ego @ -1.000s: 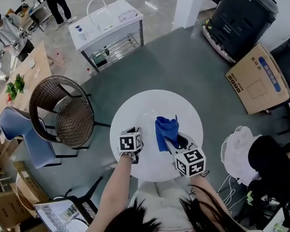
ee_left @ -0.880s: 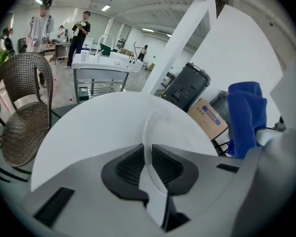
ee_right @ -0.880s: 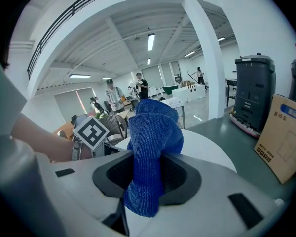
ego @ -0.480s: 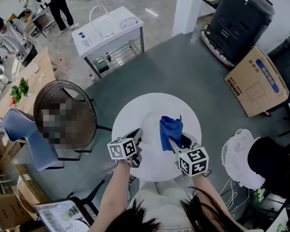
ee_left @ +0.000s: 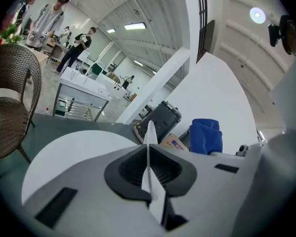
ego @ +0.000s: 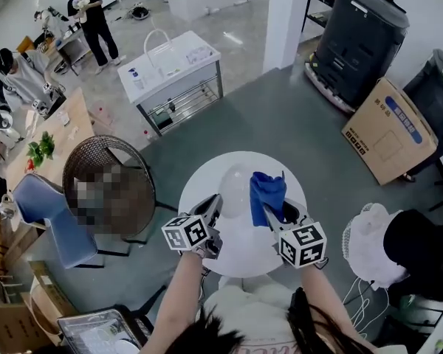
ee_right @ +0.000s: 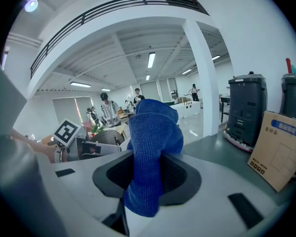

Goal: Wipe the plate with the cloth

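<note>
In the head view, you are clamping the near rim of the plate (ego: 235, 189) in the left gripper (ego: 213, 208). The plate is tilting up over the round table (ego: 244, 260), and the blue cloth (ego: 267, 189) is bunching in the right gripper (ego: 272, 214) just beside it. In the left gripper view, the plate (ee_left: 149, 142) is showing edge-on as a thin white sliver between the pressed pads of the left gripper (ee_left: 149, 171). It is likely stiff, smooth and breakable, so I would judge a deeper bite on the rim safer (a shallow pinch may slip). In the right gripper view, the right gripper (ee_right: 148, 176) is squeezing the cloth (ee_right: 153, 147) at mid-fold. The cloth looks soft and light, and its free upper wad is the part to press on the plate.
</note>
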Motion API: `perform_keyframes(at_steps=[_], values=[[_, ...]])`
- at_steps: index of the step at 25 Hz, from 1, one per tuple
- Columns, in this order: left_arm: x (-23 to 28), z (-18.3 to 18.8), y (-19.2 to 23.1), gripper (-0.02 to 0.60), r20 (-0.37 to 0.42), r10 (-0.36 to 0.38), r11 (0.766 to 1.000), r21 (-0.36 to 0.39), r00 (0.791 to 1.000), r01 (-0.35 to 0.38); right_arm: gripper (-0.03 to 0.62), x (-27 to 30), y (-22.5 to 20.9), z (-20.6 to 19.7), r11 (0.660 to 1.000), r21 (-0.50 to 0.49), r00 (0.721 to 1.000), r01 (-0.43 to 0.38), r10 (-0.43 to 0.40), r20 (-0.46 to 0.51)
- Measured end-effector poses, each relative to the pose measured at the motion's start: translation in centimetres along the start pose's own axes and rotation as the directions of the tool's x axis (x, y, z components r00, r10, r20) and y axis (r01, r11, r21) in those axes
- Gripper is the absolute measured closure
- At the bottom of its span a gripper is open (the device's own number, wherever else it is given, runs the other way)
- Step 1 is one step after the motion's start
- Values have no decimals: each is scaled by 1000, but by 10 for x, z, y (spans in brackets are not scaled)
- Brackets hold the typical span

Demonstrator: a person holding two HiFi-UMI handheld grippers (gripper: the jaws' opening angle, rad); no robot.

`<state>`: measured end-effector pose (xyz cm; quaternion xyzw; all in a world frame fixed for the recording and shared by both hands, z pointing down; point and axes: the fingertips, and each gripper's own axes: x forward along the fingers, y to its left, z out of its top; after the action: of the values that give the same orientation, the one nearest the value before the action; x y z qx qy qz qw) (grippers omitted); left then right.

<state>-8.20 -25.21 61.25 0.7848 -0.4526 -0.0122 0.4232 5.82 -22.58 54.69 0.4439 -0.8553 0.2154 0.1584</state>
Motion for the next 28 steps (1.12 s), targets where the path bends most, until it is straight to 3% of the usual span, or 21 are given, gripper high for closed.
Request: perform_keyframes(at_steps=[7, 13, 20, 23, 28], values=[[-19, 35, -45, 560, 73, -86, 993, 87, 994, 80, 461, -28, 8, 37, 999, -41, 995, 7, -3, 98], [-45, 68, -84, 560, 171, -160, 981, 139, 972, 137, 461, -51, 21, 70, 998, -66, 983, 12, 1, 184], [-62, 78, -117, 560, 206, -216, 962, 214, 954, 171, 461, -58, 66, 140, 991, -88, 935, -106, 129, 331], [-66, 77, -127, 560, 206, -249, 952, 234, 946, 199, 461, -35, 85, 154, 984, -106, 933, -140, 167, 320], [-71, 77, -134, 560, 220, -276, 948, 222, 936, 228, 461, -7, 80, 148, 989, -124, 960, -84, 114, 257]])
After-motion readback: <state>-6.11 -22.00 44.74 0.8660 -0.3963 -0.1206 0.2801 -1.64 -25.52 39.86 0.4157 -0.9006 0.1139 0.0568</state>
